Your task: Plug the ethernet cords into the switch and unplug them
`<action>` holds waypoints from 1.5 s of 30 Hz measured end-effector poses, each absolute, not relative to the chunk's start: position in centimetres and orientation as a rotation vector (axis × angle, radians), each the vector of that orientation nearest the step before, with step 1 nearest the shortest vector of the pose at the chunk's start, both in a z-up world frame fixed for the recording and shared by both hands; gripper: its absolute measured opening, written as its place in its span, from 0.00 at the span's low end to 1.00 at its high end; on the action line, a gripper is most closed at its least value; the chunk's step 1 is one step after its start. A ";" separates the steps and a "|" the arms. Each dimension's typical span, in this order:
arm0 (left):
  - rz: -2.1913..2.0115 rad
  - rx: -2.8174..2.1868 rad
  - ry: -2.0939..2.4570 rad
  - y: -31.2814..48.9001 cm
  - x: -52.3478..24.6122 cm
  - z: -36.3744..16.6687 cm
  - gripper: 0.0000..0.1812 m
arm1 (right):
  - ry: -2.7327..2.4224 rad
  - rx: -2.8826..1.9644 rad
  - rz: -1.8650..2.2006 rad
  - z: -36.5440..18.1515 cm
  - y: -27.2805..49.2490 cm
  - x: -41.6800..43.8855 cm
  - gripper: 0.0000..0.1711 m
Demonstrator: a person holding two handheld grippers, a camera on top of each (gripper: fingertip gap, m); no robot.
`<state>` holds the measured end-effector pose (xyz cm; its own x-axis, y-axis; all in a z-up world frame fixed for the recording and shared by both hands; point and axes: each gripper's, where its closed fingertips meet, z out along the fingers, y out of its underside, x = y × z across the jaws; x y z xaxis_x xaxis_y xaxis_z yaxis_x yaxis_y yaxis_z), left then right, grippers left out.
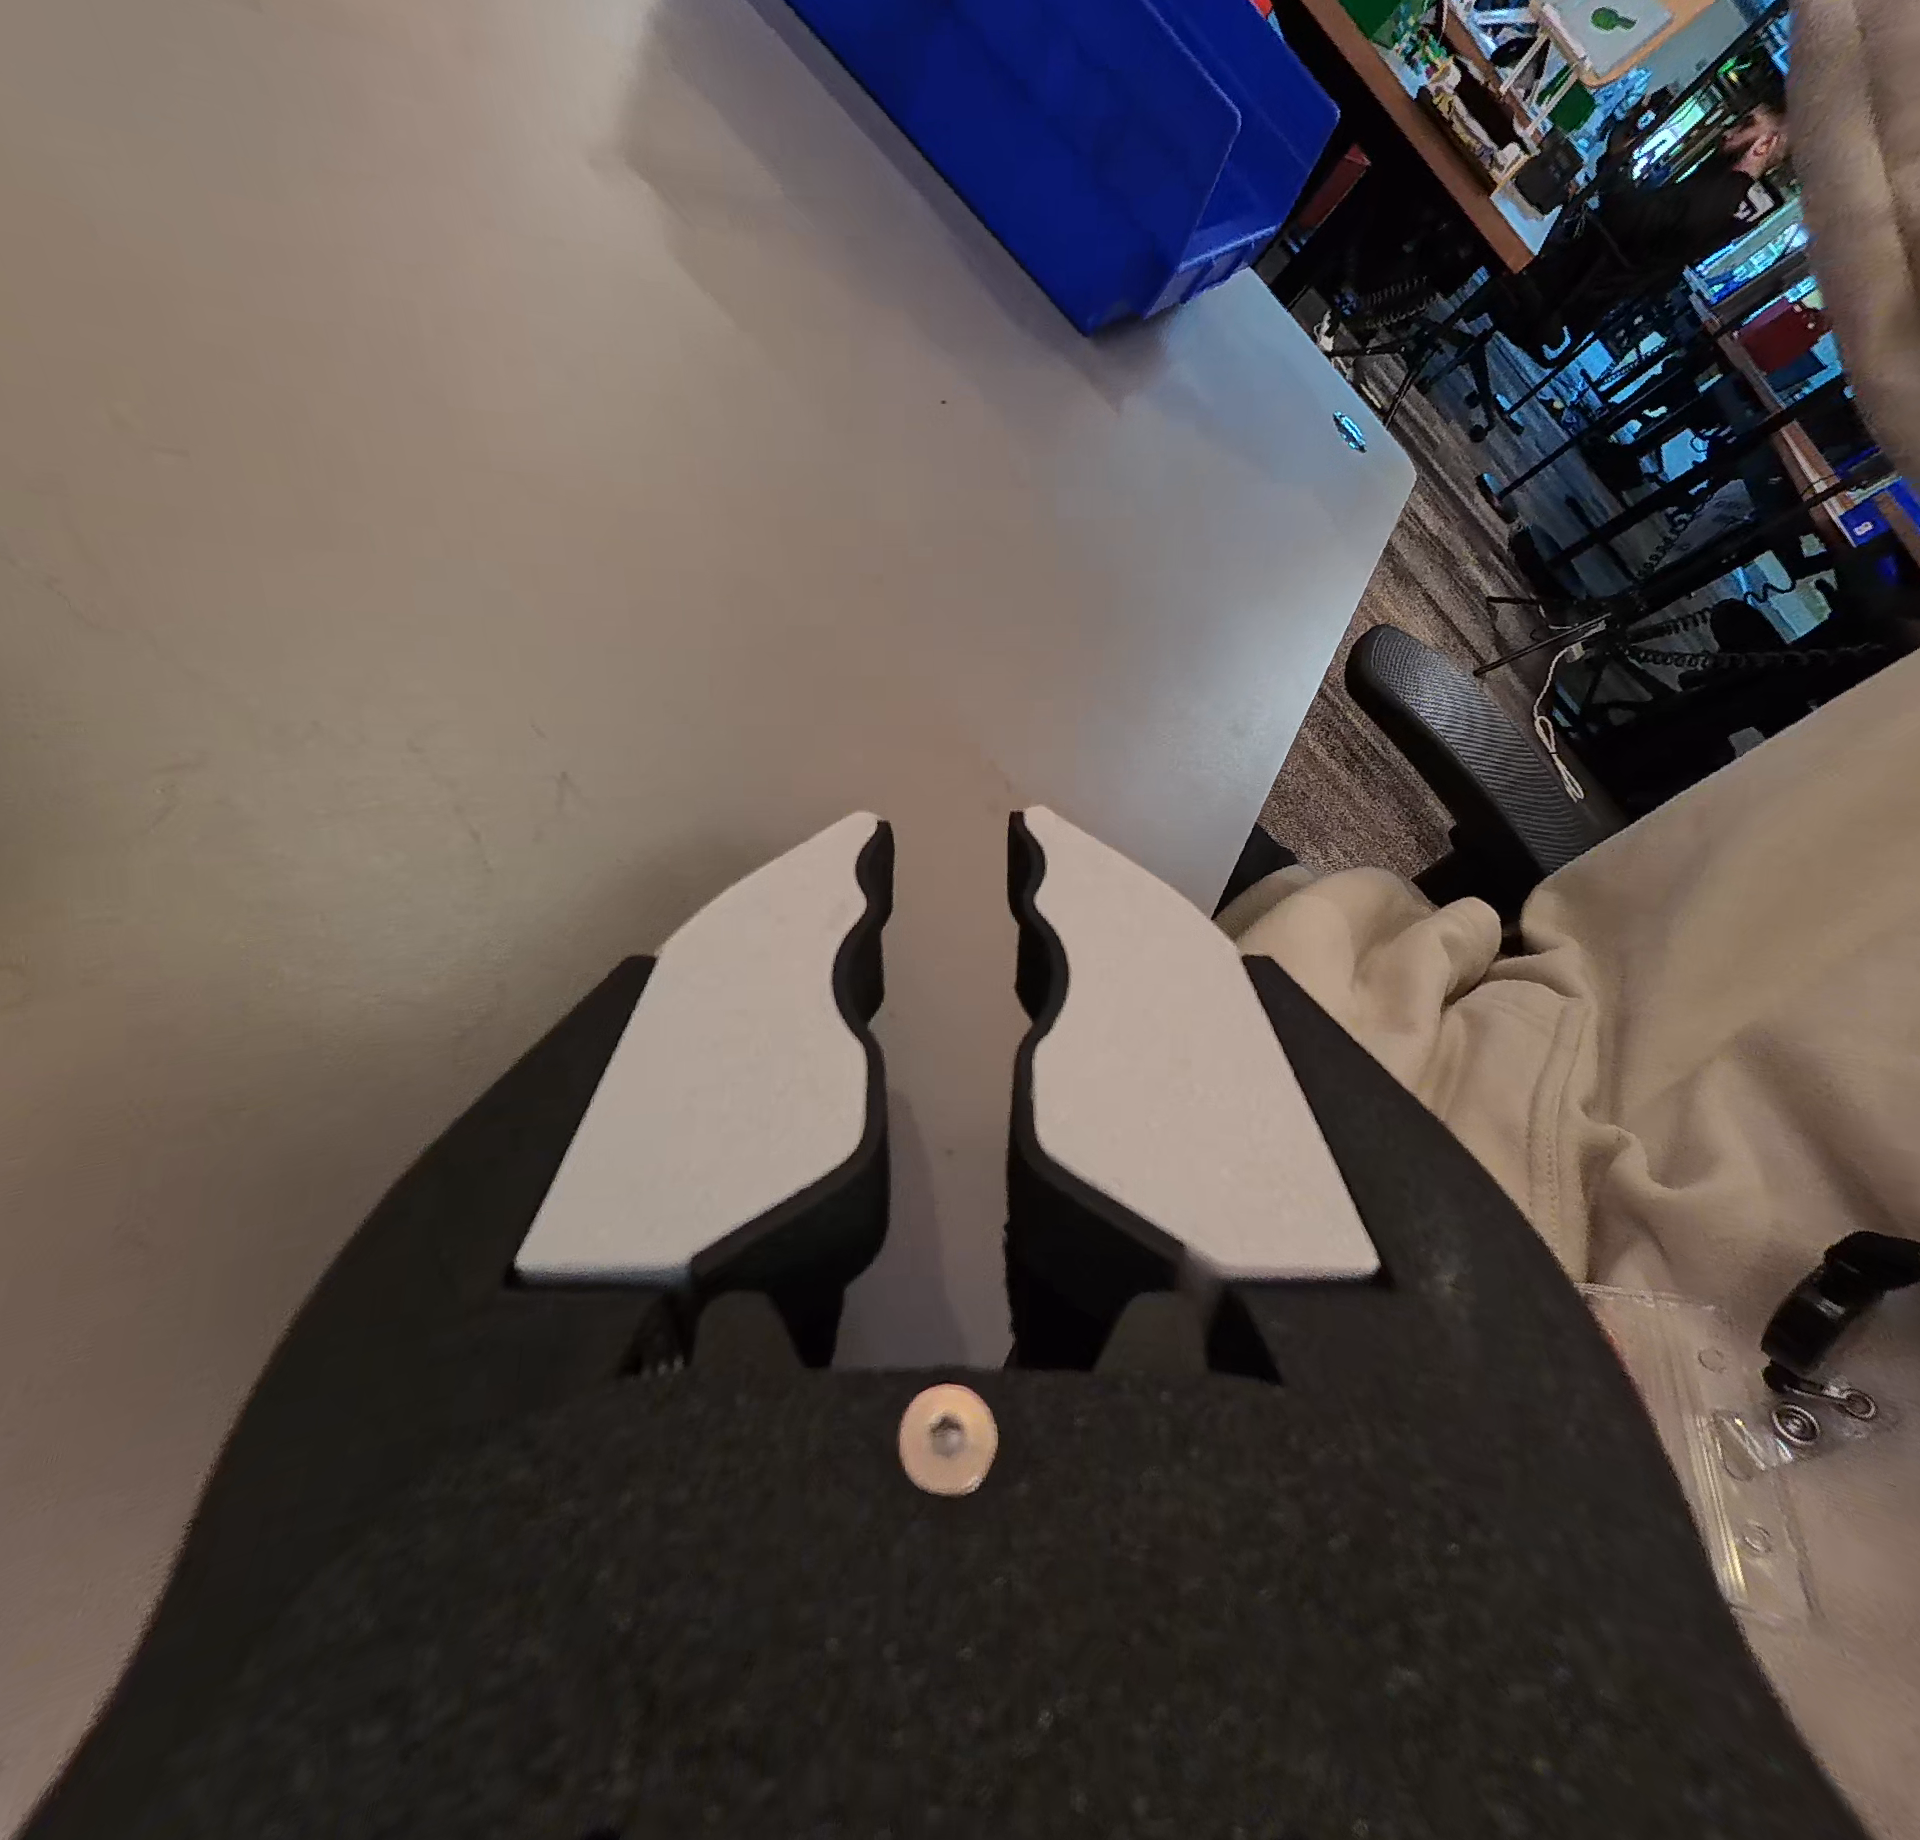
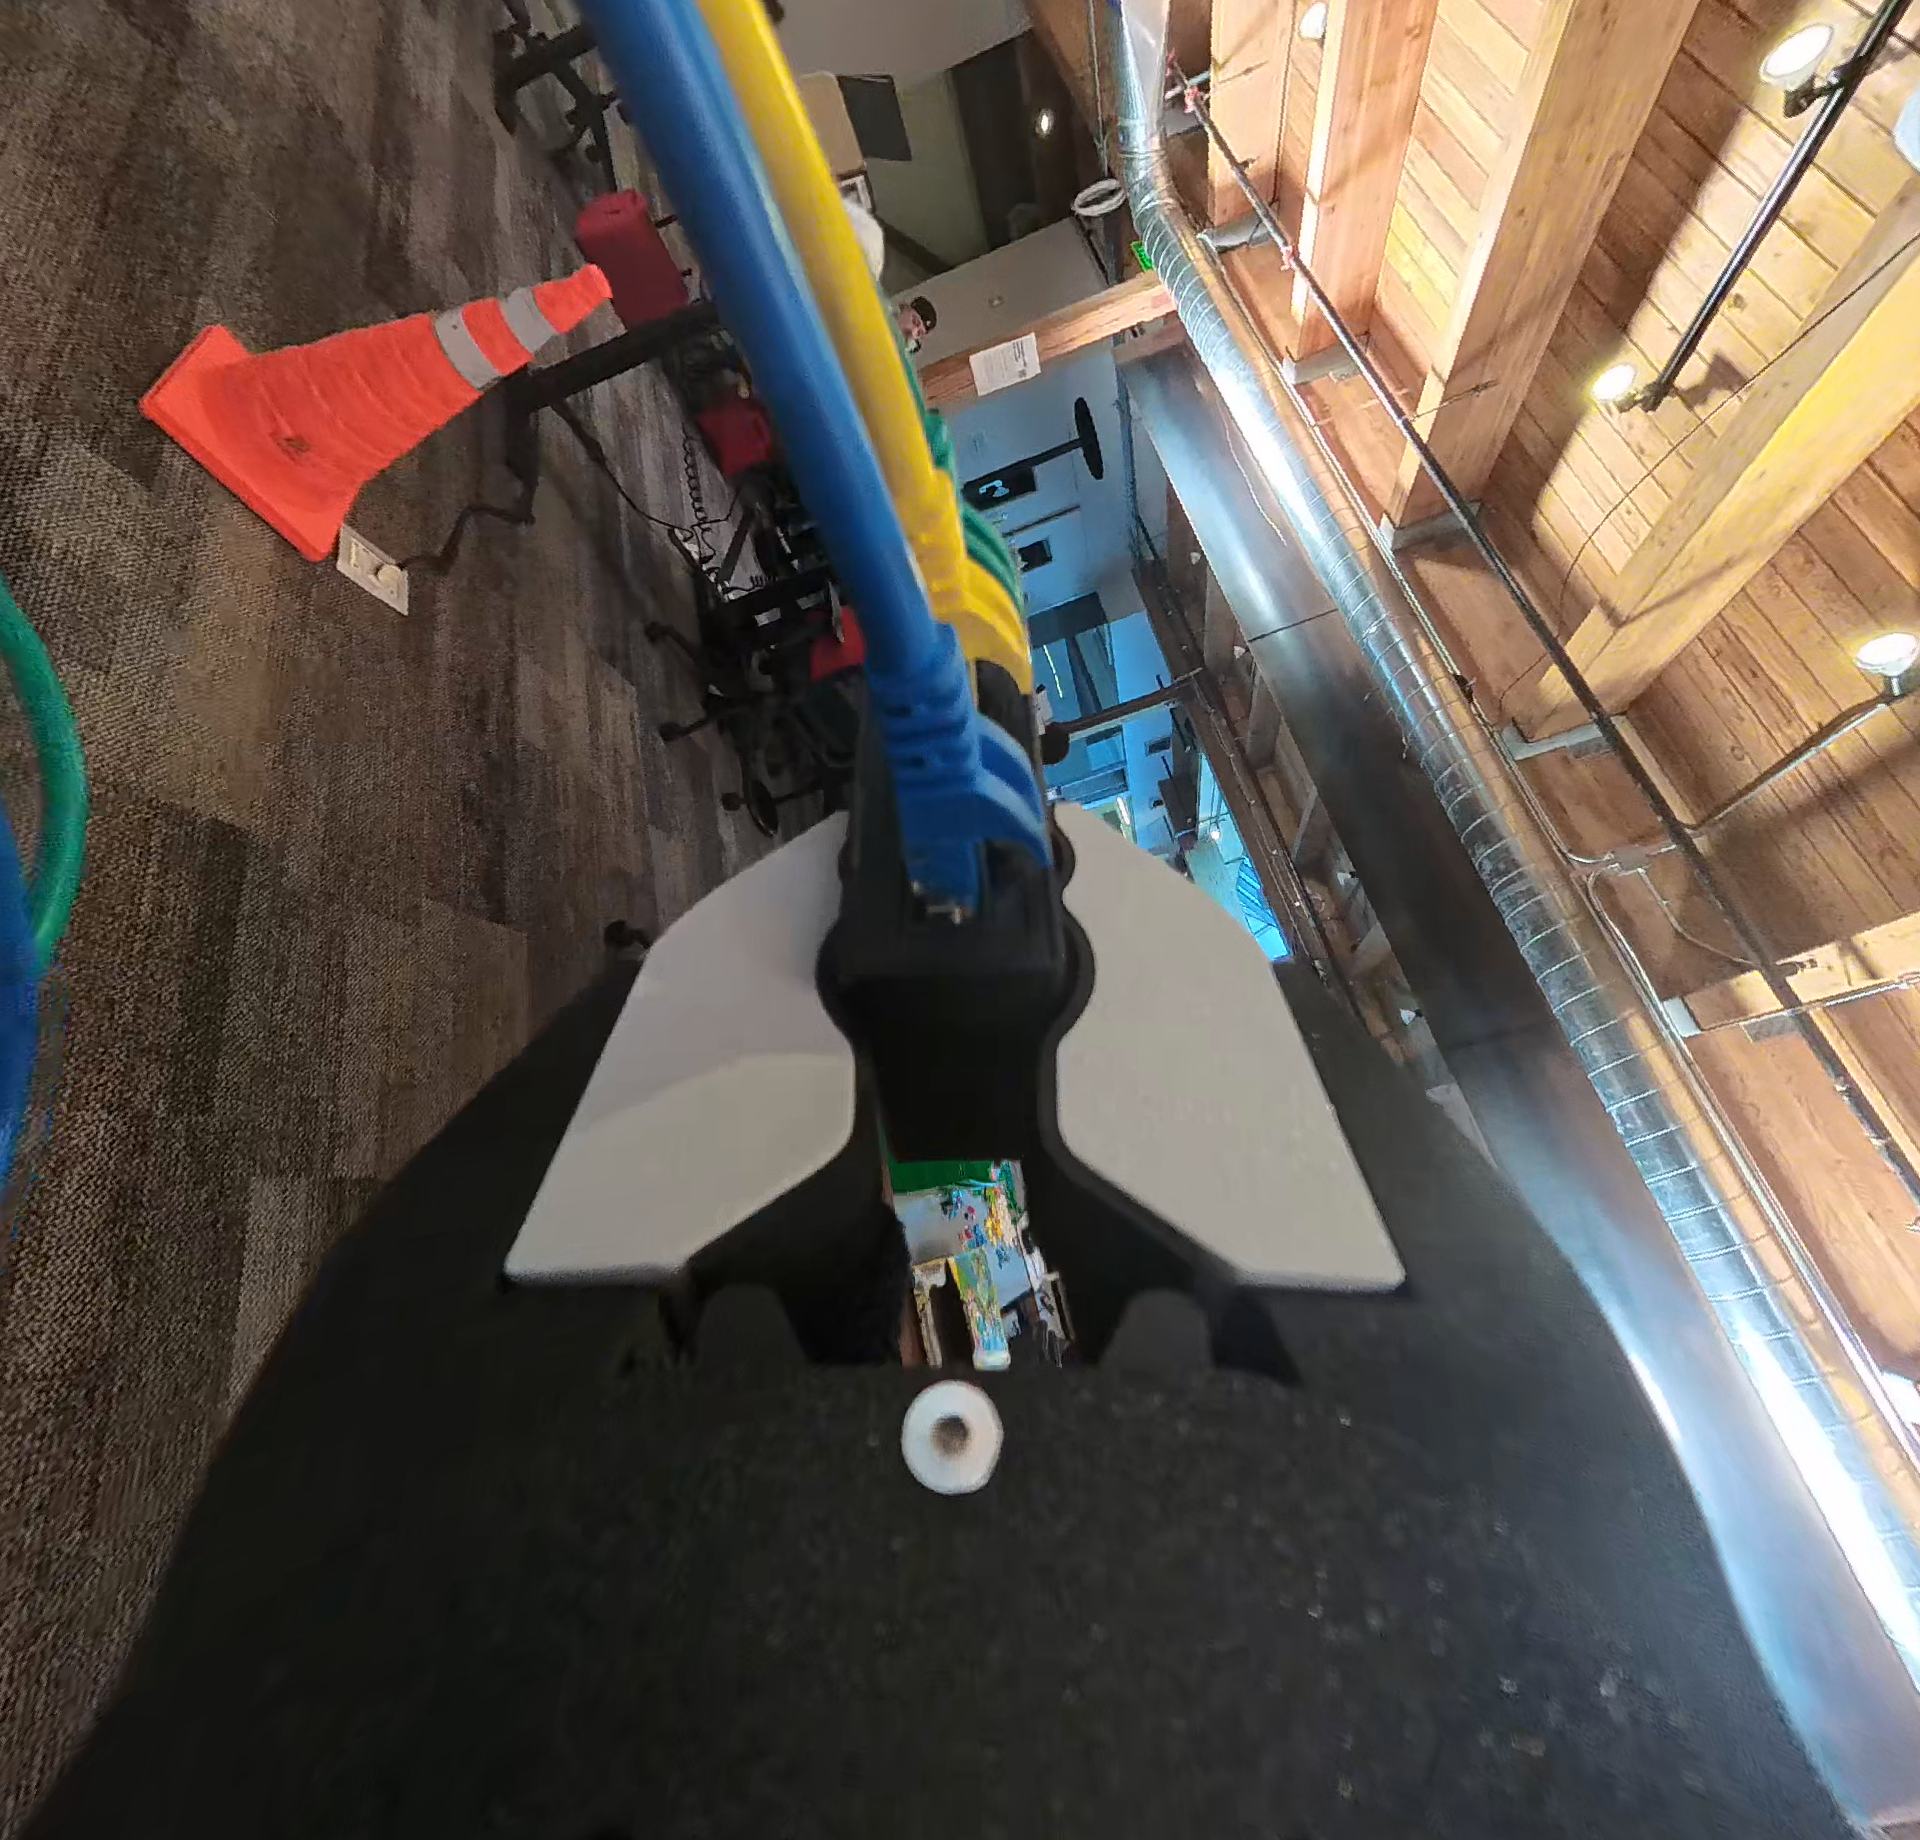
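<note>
In the right wrist view my right gripper is shut on a small black switch and holds it up in the air, away from any surface. A blue cord, a yellow cord and a green cord are plugged into the switch side by side and trail away from it. The blue plug is nearest the camera. In the left wrist view my left gripper is open with a narrow gap, empty, low over a white table. No cord or switch shows in that view.
A blue bin stands at the table's far edge. A black chair and a person's cream garment are on the right. An orange cone stands on the carpet; a green cord loop hangs at left.
</note>
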<state>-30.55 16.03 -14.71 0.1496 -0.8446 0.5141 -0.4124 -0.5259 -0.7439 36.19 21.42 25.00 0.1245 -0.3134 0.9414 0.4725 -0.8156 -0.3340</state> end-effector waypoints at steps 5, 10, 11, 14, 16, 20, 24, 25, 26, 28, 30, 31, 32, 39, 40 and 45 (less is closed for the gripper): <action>-1.350 -2.001 1.203 15.9 -30.6 -14.6 0.11 | -0.224 -1.917 -1.778 18.9 22.6 36.4 0.18; -1.364 -2.005 1.198 15.9 -30.7 -14.6 0.11 | -0.375 -2.041 -1.863 10.7 23.2 35.7 0.18; -1.366 -2.008 1.198 15.9 -30.6 -14.7 0.11 | -0.414 -2.066 -1.873 9.1 23.3 35.4 0.17; -1.369 -2.012 1.202 15.8 -30.6 -14.8 0.11 | -0.526 -2.138 -1.904 5.1 23.6 34.5 0.17; -1.370 -2.015 1.208 15.7 -30.5 -14.9 0.11 | -0.599 -2.151 -1.934 3.4 24.0 33.6 0.17; -1.373 -2.021 1.212 15.6 -30.5 -15.0 0.11 | -0.727 -2.243 -1.950 -0.2 24.6 31.6 0.17; -1.375 -2.024 1.211 15.7 -30.5 -15.1 0.11 | -0.752 -2.482 -1.857 -4.6 24.3 30.1 0.17; -1.377 -2.024 1.210 15.7 -30.5 -15.0 0.11 | -0.740 -2.547 -1.802 -5.6 24.1 29.8 0.17; -1.379 -2.024 1.209 15.7 -30.5 -15.0 0.11 | -0.716 -2.616 -1.739 -6.6 23.9 29.6 0.18; -1.382 -2.024 1.208 15.7 -30.6 -15.0 0.11 | -0.701 -2.748 -1.582 -8.6 23.4 29.0 0.18; -1.388 -2.025 1.210 15.6 -30.5 -15.0 0.11 | -0.703 -2.814 -1.548 -9.1 23.1 28.9 0.18; -1.391 -2.025 1.212 15.6 -30.5 -15.0 0.11 | -0.708 -2.841 -1.541 -9.2 23.0 28.8 0.18; -1.392 -2.025 1.214 15.5 -30.5 -15.0 0.11 | -0.709 -2.871 -1.519 -9.2 23.0 28.7 0.18; -1.395 -2.026 1.221 15.4 -30.3 -15.0 0.11 | -0.454 -3.247 -1.066 -9.7 21.3 26.2 0.17; -1.401 -2.027 1.218 15.4 -30.2 -15.0 0.11 | -0.393 -3.319 -0.937 -10.5 20.9 25.5 0.18; -1.453 -2.022 1.252 14.2 -29.3 -15.0 0.11 | -0.259 -3.441 -0.602 -13.3 20.7 25.1 0.18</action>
<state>-29.32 14.24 -15.01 0.0819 -0.8126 0.5771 -0.4508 -0.5466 -0.7057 25.12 20.74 -13.28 0.9323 0.2011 0.3007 0.0796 -0.9250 0.3716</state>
